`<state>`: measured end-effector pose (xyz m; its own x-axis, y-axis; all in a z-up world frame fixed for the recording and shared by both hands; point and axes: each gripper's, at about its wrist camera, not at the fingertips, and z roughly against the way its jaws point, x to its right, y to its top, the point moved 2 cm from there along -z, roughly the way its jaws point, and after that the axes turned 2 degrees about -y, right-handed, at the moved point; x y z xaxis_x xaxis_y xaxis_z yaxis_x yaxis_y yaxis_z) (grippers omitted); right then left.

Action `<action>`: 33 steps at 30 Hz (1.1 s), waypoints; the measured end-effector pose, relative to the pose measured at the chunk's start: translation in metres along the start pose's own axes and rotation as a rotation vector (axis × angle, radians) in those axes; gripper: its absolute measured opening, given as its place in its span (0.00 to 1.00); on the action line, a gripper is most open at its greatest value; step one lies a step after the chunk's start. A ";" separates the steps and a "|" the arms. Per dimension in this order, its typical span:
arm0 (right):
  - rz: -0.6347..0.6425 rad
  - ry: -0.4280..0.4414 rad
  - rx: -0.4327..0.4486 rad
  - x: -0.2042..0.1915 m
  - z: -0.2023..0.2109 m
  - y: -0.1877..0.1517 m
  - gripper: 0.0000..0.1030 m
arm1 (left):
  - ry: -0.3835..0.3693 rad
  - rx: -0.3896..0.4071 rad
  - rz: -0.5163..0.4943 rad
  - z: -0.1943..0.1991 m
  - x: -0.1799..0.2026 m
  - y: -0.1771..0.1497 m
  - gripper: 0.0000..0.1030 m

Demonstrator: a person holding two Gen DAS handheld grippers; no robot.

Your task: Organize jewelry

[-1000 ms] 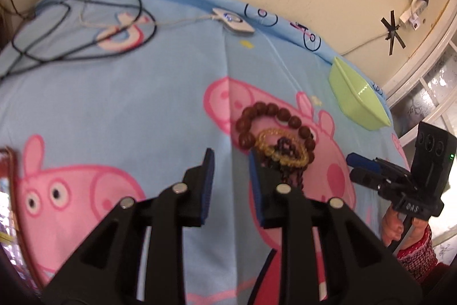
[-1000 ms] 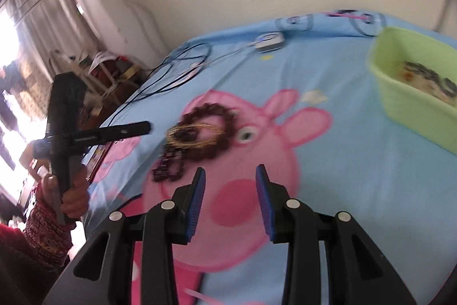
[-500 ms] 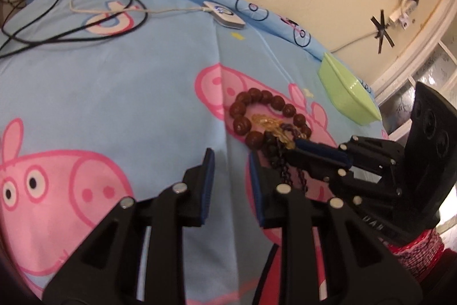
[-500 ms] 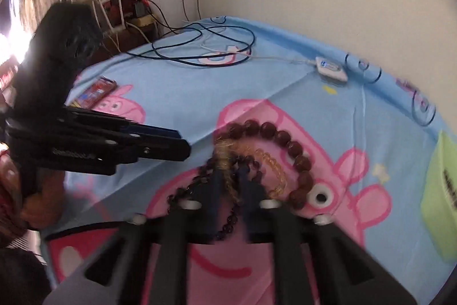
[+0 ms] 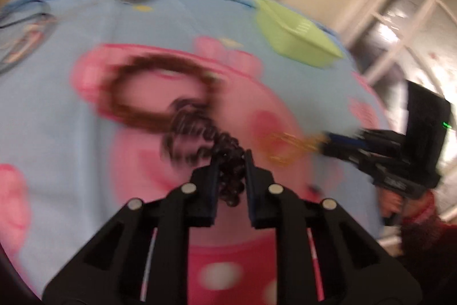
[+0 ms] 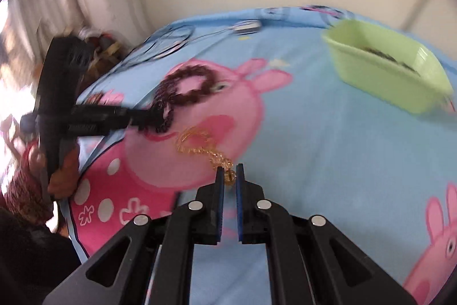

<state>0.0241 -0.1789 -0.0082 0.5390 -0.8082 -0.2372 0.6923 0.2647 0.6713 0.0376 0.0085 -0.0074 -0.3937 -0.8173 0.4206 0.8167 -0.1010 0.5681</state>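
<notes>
Jaws of the left gripper (image 5: 230, 162), just closing, are clamped on dark beads (image 5: 228, 159); the right gripper (image 6: 229, 172) is clamped on the gold bracelet (image 6: 200, 143), near the green tub (image 6: 382, 67).

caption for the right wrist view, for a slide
Right gripper pinches a gold bead bracelet above the cartoon bedsheet, green basket behind.

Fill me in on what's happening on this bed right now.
A person is sorting jewelry with a gripper in each hand. The left gripper has just been closing on a dark beaded strand; the right gripper is shut on a gold bracelet, pulled apart from the pile. A brown bead bracelet lies on the cartoon-pig sheet. The green basket waits nearby.
</notes>
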 end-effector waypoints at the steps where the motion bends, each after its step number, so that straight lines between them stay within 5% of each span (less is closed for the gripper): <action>1: -0.038 0.005 0.018 0.009 0.004 -0.002 0.00 | -0.013 -0.011 -0.028 -0.005 0.011 -0.002 0.15; 8: -0.299 0.089 0.077 0.060 0.017 -0.007 0.00 | -0.118 -0.102 -0.003 -0.025 0.033 0.000 0.24; 17: -0.421 0.150 0.145 0.081 0.030 -0.010 0.01 | 0.001 0.032 0.080 0.041 -0.007 0.006 0.26; 21: -0.372 0.143 0.126 0.072 0.027 -0.008 0.14 | -0.006 0.085 0.088 0.057 -0.009 0.018 0.26; 24: -0.314 0.110 0.109 0.062 0.023 -0.005 0.18 | -0.037 0.040 -0.002 0.036 0.022 0.027 0.26; 26: -0.269 0.081 0.096 0.054 0.020 -0.003 0.20 | -0.035 -0.013 -0.101 0.013 0.048 0.028 0.38; 33: -0.036 -0.093 0.027 0.038 0.017 0.008 0.20 | 0.055 -0.133 -0.273 -0.047 0.078 0.021 0.43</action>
<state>0.0421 -0.2169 -0.0002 0.4662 -0.8626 -0.1965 0.6968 0.2211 0.6824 0.0436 -0.0840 0.0042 -0.5853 -0.7792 0.2241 0.7334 -0.3910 0.5560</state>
